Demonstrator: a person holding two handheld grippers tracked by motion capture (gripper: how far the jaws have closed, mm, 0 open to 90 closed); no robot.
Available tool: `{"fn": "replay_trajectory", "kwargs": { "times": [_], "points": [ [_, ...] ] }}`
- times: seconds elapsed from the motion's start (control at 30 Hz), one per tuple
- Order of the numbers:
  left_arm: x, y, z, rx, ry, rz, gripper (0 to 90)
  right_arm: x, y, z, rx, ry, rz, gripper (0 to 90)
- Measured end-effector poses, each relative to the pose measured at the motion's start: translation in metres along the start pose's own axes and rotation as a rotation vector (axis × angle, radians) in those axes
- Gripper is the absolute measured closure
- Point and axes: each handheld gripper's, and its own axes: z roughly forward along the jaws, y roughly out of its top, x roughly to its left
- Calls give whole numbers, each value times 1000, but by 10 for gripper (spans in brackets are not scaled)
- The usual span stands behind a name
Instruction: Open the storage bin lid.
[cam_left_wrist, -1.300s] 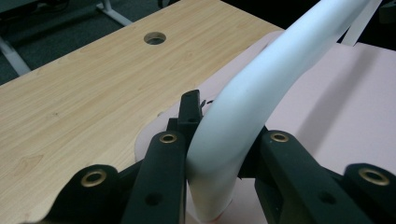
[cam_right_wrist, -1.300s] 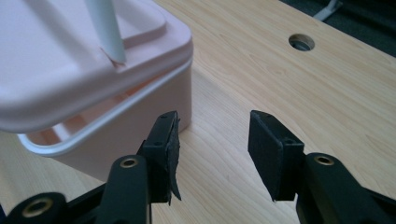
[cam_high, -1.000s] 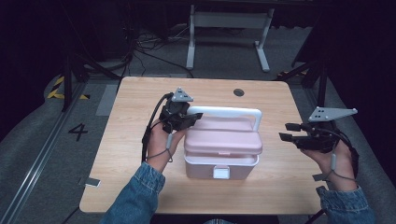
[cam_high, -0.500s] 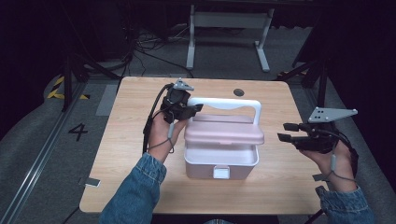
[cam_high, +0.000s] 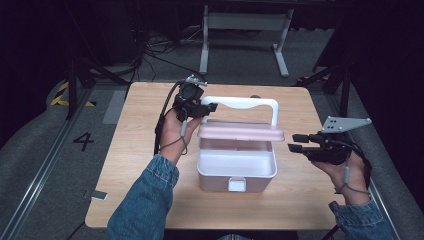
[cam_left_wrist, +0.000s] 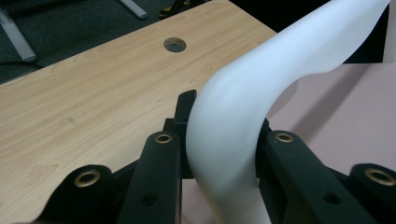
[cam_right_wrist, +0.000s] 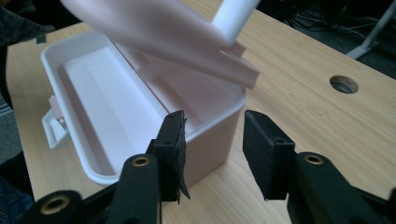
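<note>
A: High view first. The left gripper (cam_high: 202, 107) has its jaws clamped on the white handle (cam_high: 240, 103) of the pink box (cam_high: 236, 167), right at the handle's left corner. The lid (cam_high: 241, 132) hangs from that handle, raised clear of the base and roughly level across it.

B: And the box itself?

A: In the middle of the wooden table (cam_high: 140, 145), latch side toward the person, its long axis running left to right. The handle and lid follow the same line.

B: What does the left gripper view add?

A: It confirms the hold: the black jaws sit tight on either side of the handle's (cam_left_wrist: 243, 121) bend, with the lid's pink top (cam_left_wrist: 345, 112) just behind it.

B: The right gripper?

A: The right gripper (cam_high: 295, 143) hovers just off the box's right end, jaws apart and holding nothing. In the right gripper view the base's near corner (cam_right_wrist: 210, 135) lies straight ahead between the spread jaws, and the lid (cam_right_wrist: 159, 32) tilts overhead.

B: So what does the next move turn on?

A: My guess is that the lid has to swing back along its hinge side, away from the person. The left hand is the one already on it. The right is nearer the base's open end, so it seems placed to steady the base or reach into it.
</note>
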Motion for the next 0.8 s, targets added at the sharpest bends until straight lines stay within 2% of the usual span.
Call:
{"fn": "replay_trajectory", "kwargs": {
  "times": [0.17, 0.27, 0.37, 0.57, 0.73, 0.8],
  "points": [
    [4, 5, 2, 5, 4, -8, 751, 3, -2, 5, -24, 24, -23, 825],
    [5, 6, 3, 1, 6, -15, 751, 6, -2, 8, -65, 37, -17, 881],
    [6, 7, 3, 2, 10, -9, 750, 10, -2, 10, -137, 46, -15, 898],
    [4, 5, 3, -3, 12, -10, 749, 15, 1, 18, -223, 79, 13, 900],
    [5, 4, 1, -10, -6, -16, 717, 16, 4, 23, -250, 83, 21, 900],
    [5, 3, 0, -9, -1, -15, 696, 16, 5, 25, -248, 85, 18, 900]
  ]
}}
